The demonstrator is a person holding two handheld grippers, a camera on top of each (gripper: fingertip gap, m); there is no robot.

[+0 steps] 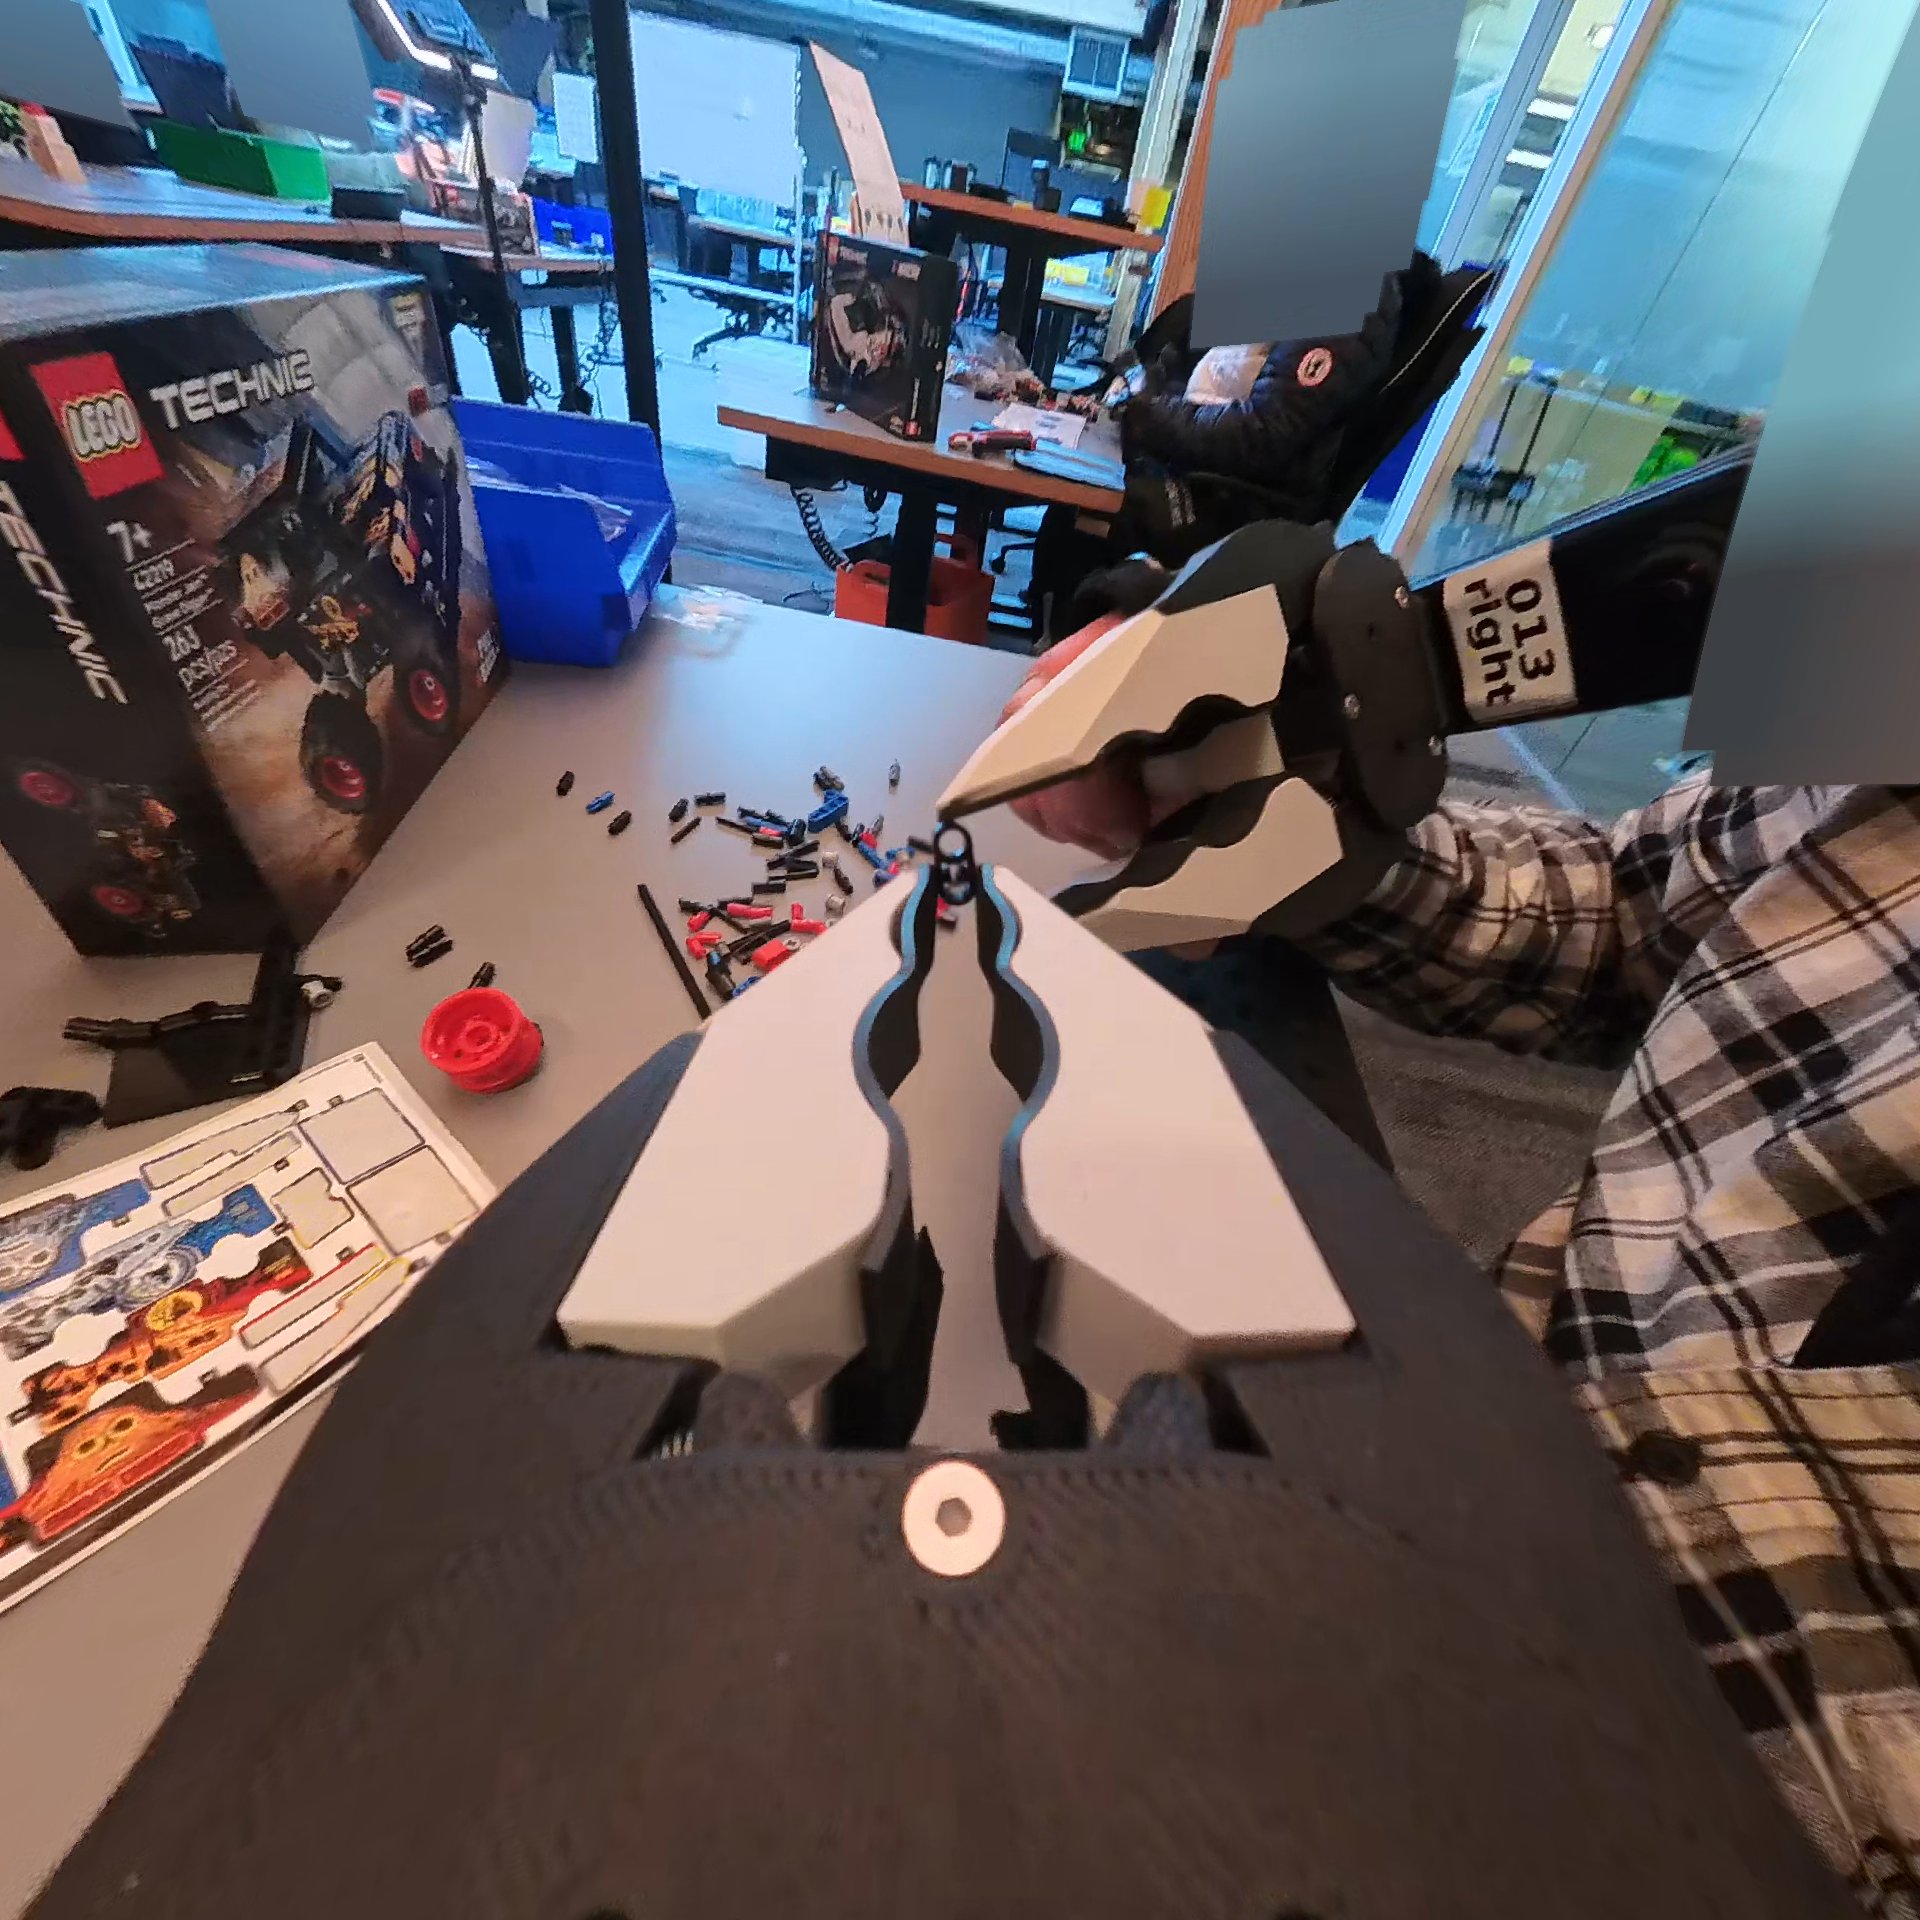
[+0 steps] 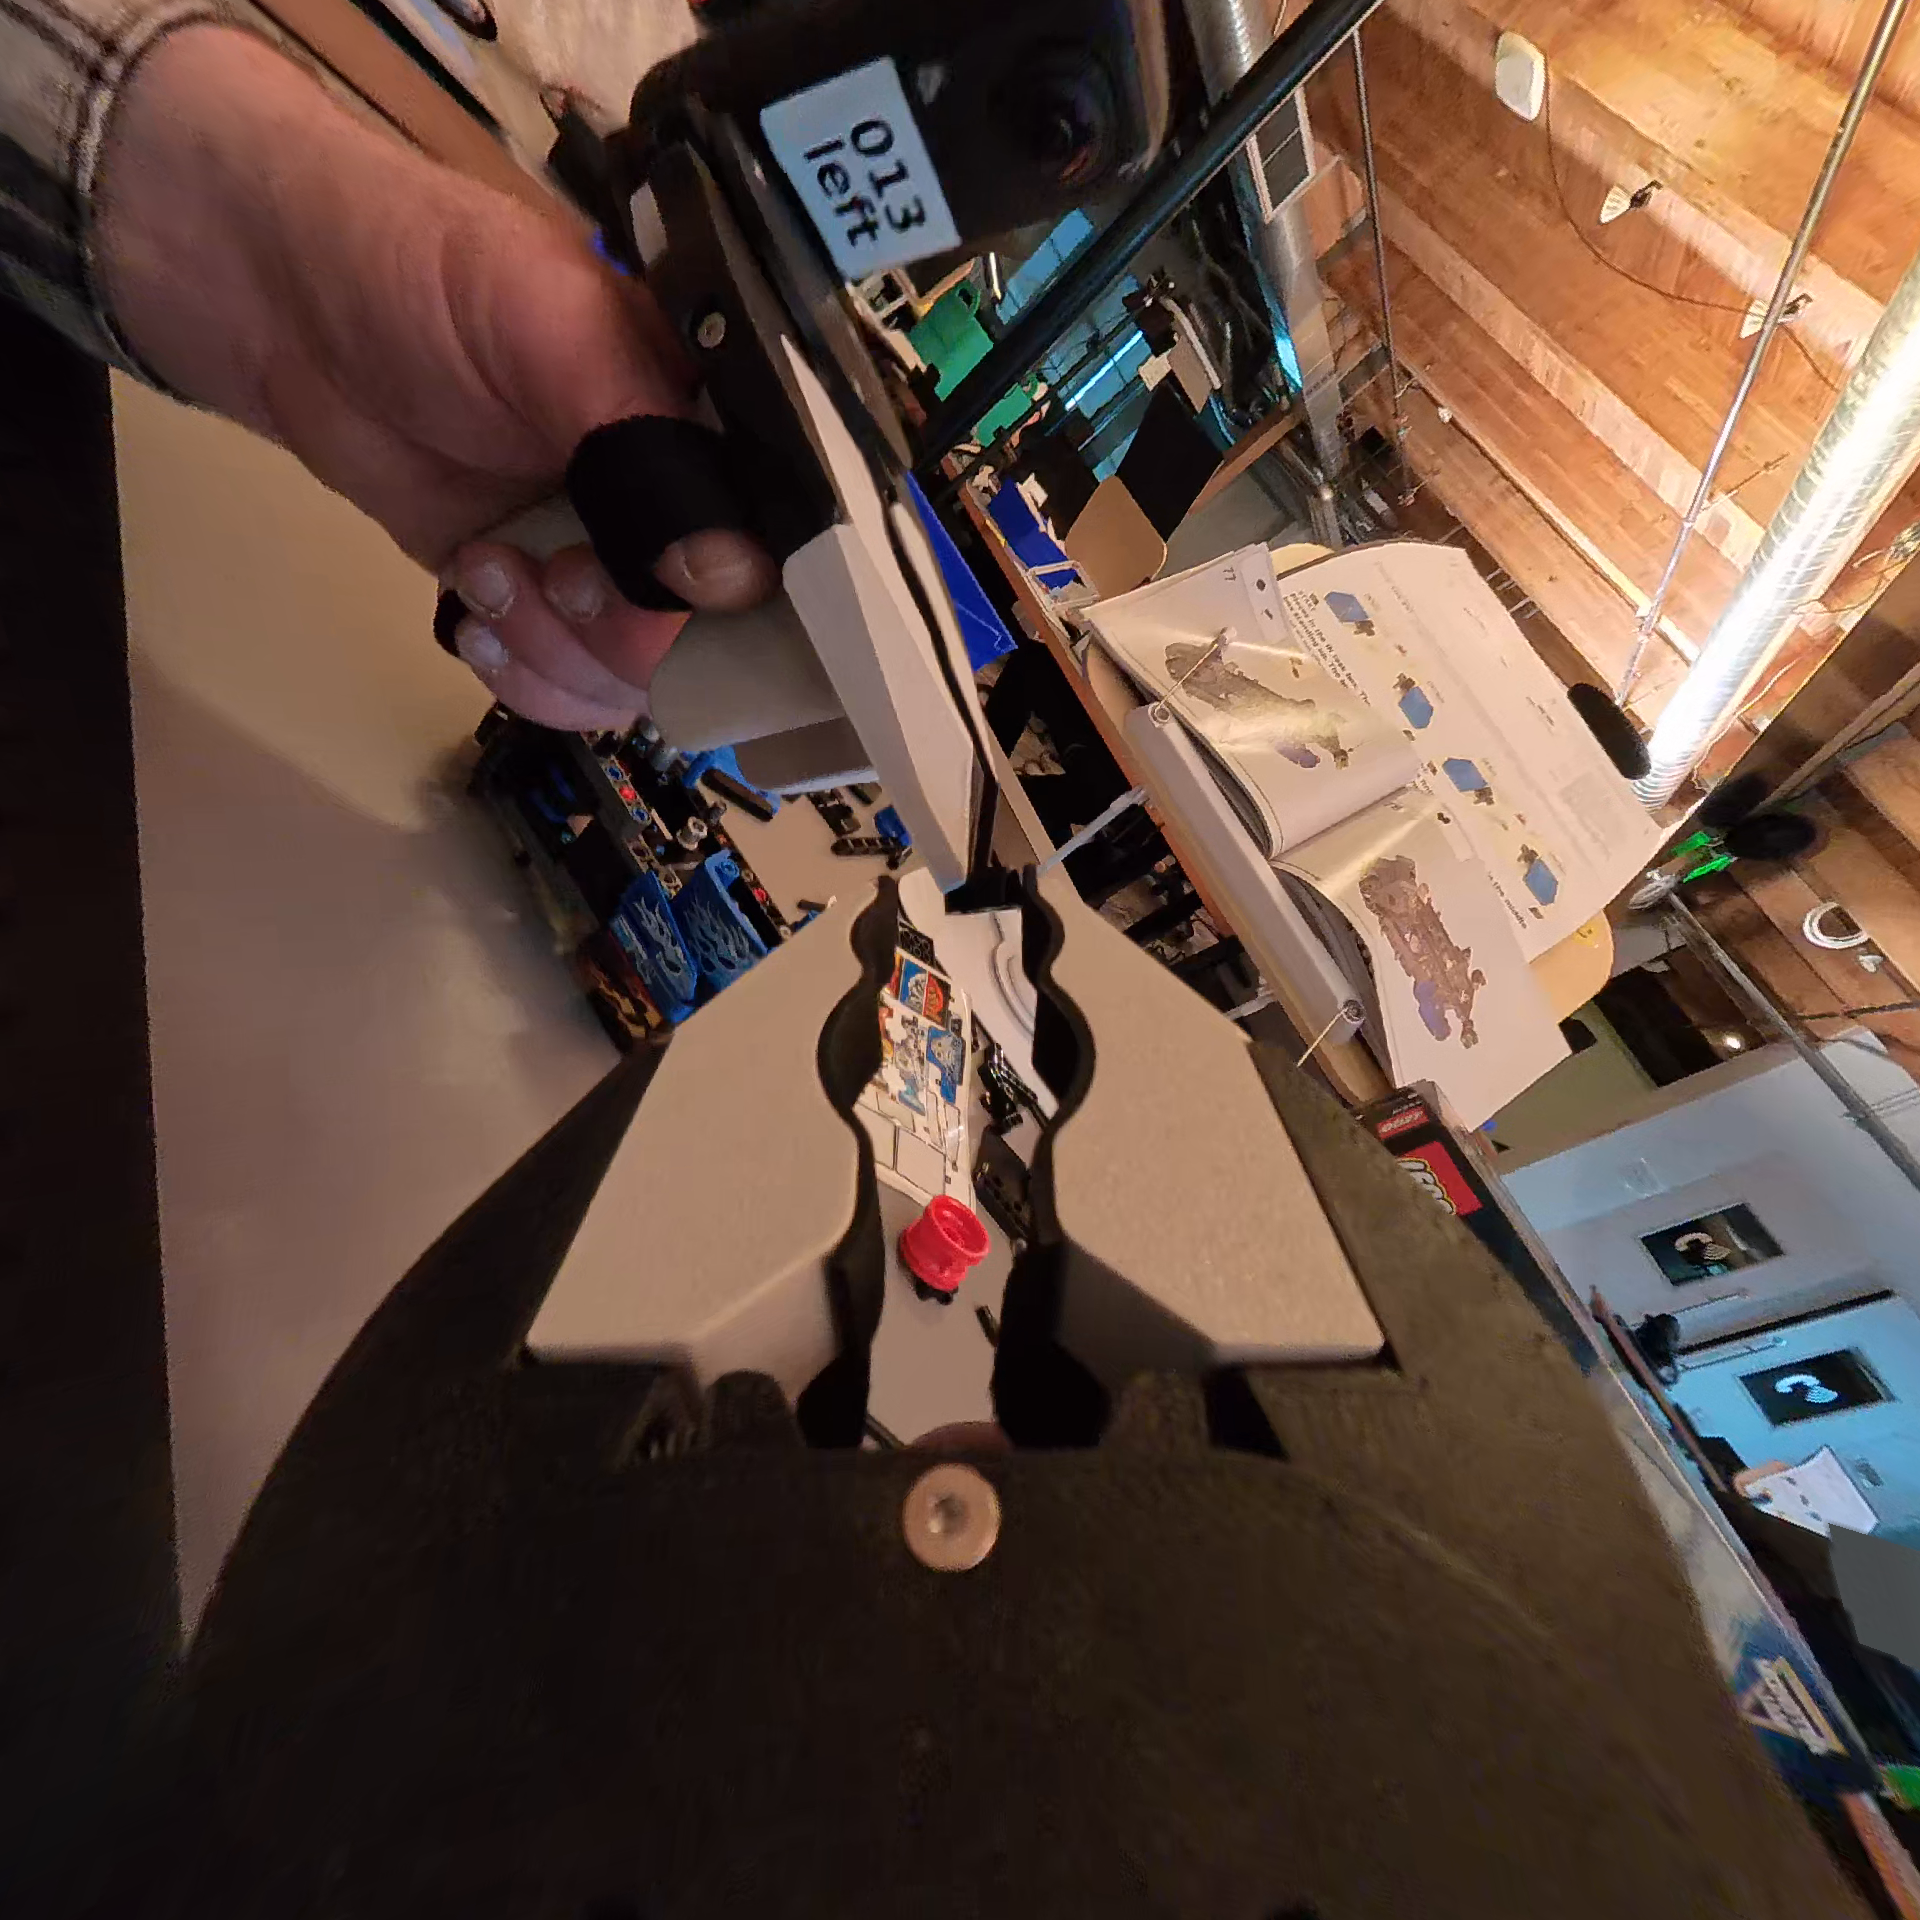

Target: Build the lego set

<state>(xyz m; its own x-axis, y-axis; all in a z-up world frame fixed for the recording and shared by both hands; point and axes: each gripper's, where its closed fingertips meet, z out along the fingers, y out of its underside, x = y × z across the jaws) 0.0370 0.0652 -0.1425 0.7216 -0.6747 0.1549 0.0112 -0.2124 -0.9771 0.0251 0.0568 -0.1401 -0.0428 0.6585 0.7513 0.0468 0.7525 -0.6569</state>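
Only the right wrist view shows the open instruction booklet [image 2: 1382, 769].

left claw [image 1: 951, 883]: tips pinched together | right claw [image 2: 956, 894]: parted, possibly touching left's tip

Beyond the far edge of the smooth grey counter [image 1: 644, 727] stand wood-topped desks on black legs [image 1: 914, 457], a black vertical post [image 1: 623, 208] and tall glass wall panels [image 1: 1621, 260]. Overhead run reddish timber ceiling boards [image 2: 1558, 208], a silver ribbed duct [image 2: 1797, 540] and thin metal rods [image 2: 1756, 343].
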